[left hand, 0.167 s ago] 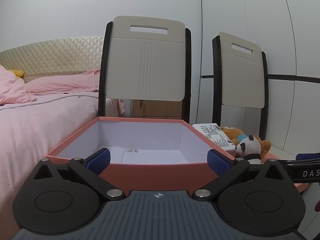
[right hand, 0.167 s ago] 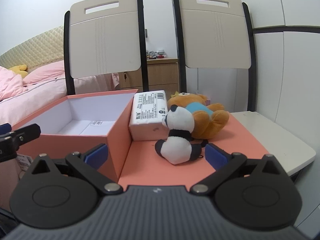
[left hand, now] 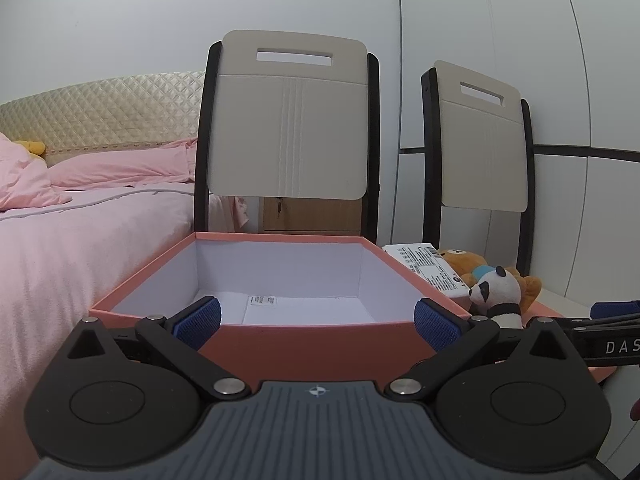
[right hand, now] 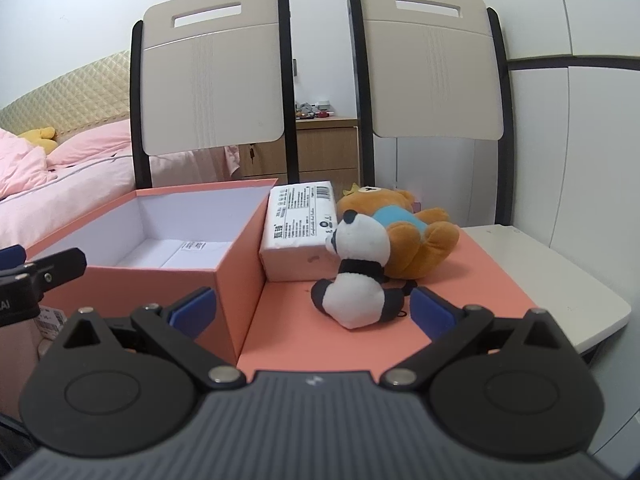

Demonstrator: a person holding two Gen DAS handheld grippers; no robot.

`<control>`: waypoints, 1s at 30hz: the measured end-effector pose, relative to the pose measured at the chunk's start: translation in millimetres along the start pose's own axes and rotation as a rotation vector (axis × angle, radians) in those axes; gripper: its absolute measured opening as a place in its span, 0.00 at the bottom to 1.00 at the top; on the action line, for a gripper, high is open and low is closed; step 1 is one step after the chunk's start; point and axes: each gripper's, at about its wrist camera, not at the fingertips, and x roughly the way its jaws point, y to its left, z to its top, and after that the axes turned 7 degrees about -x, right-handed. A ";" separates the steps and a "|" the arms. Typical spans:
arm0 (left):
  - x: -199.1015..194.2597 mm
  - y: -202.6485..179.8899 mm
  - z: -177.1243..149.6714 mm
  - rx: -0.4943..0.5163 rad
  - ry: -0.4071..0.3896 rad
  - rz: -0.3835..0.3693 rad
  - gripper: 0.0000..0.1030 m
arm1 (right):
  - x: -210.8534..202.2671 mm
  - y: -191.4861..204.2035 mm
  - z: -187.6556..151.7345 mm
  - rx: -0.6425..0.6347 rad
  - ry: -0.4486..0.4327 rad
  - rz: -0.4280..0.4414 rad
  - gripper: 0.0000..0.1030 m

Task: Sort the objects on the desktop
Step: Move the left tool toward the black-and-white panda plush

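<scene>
— How wide are my tongs?

— Your left gripper [left hand: 316, 318] is spread wide in front of the near wall of the pink box [left hand: 304, 338], holding nothing. Your right gripper [right hand: 312, 308] is equally wide and empty.

— And the toys?

— The panda [right hand: 358, 276] sits on the pink lid [right hand: 460, 280] right of the box, just beyond your right fingers, with the bear [right hand: 404, 228] and tissue pack [right hand: 298, 224] behind it.

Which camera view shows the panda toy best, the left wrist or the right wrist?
The right wrist view. There the panda toy sits whole and unobstructed on the orange lid, just ahead of the open right tongs. The left wrist view shows only its head and upper body at the right edge.
</scene>
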 end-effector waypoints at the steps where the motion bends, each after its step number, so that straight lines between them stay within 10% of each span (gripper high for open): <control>1: 0.0 -0.5 -0.4 0.001 0.000 -0.001 1.00 | -1.0 0.3 0.2 -0.003 -0.005 0.002 1.00; 30: -3.3 -14.7 -9.6 0.090 -0.078 0.103 1.00 | -3.4 -0.1 0.4 -0.021 -0.085 -0.016 1.00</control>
